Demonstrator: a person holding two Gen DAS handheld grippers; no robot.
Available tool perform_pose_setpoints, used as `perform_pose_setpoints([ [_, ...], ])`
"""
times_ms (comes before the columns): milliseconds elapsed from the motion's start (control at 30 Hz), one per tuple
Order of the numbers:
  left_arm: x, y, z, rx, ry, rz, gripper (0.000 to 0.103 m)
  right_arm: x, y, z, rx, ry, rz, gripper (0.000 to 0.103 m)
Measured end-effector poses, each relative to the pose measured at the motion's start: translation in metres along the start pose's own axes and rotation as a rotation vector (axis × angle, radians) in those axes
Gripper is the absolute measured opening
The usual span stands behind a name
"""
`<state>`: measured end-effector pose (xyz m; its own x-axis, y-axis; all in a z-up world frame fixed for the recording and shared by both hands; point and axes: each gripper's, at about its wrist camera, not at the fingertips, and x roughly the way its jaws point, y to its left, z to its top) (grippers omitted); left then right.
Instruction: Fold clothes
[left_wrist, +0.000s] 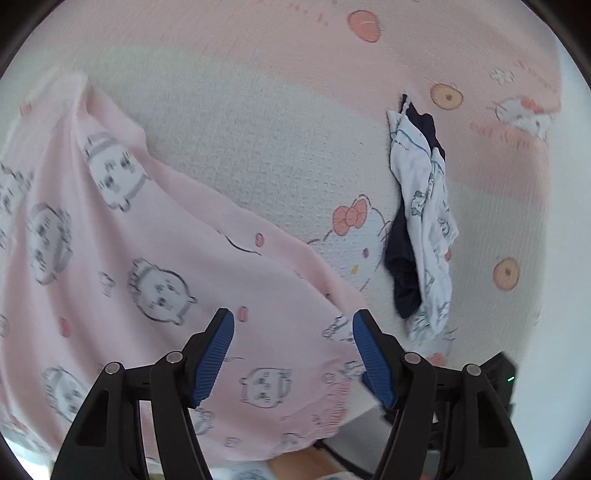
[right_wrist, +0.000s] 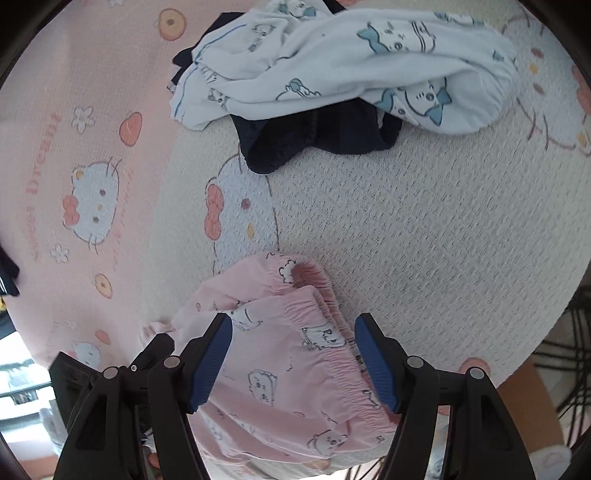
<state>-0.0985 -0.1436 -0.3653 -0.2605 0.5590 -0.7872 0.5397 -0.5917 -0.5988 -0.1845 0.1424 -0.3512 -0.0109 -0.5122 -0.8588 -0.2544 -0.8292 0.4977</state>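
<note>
Pink pyjama trousers (left_wrist: 147, 258) printed with small cartoon faces lie spread on a patterned bed cover (left_wrist: 240, 129), filling the left and lower part of the left wrist view. My left gripper (left_wrist: 293, 321) hovers open over their elastic hem, and the blue pads do not press the cloth. In the right wrist view the gathered waistband of the pink trousers (right_wrist: 280, 354) lies beneath my right gripper (right_wrist: 293, 325). This gripper is also open, with the fabric between the fingers but not pinched.
A crumpled white printed garment (right_wrist: 332, 62) lies on a dark navy one (right_wrist: 317, 136) further up the cover (right_wrist: 424, 221); the same pile (left_wrist: 424, 206) is at the right in the left wrist view. Cables (right_wrist: 569, 332) run past the bed's edge.
</note>
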Motion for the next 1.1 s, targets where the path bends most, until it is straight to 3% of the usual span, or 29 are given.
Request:
perform_pose_setpoints([
  [133,0.014,0.000,0.002,-0.118,0.042,-0.035,0.065,0.005,0.000,0.007,0.064,0.016,0.043,0.068],
  [400,0.042,0.010,0.015,-0.318,0.061,0.016,0.065,0.018,0.013,0.013,0.051,0.014,0.000,0.068],
  [633,0.044,0.005,0.016,-0.293,0.062,0.046,0.064,0.038,0.035,0.016,-0.031,-0.007,-0.131,0.068],
  [767,0.043,0.006,0.012,-0.279,0.047,0.075,0.045,0.046,0.049,0.012,-0.089,-0.051,-0.200,0.069],
  [933,0.042,0.009,0.008,-0.271,0.041,0.111,0.030,0.048,0.064,0.000,-0.203,-0.093,-0.265,0.045],
  [1100,0.046,0.001,0.004,-0.183,0.030,0.176,0.019,0.051,0.078,-0.021,-0.363,-0.177,-0.357,0.035],
])
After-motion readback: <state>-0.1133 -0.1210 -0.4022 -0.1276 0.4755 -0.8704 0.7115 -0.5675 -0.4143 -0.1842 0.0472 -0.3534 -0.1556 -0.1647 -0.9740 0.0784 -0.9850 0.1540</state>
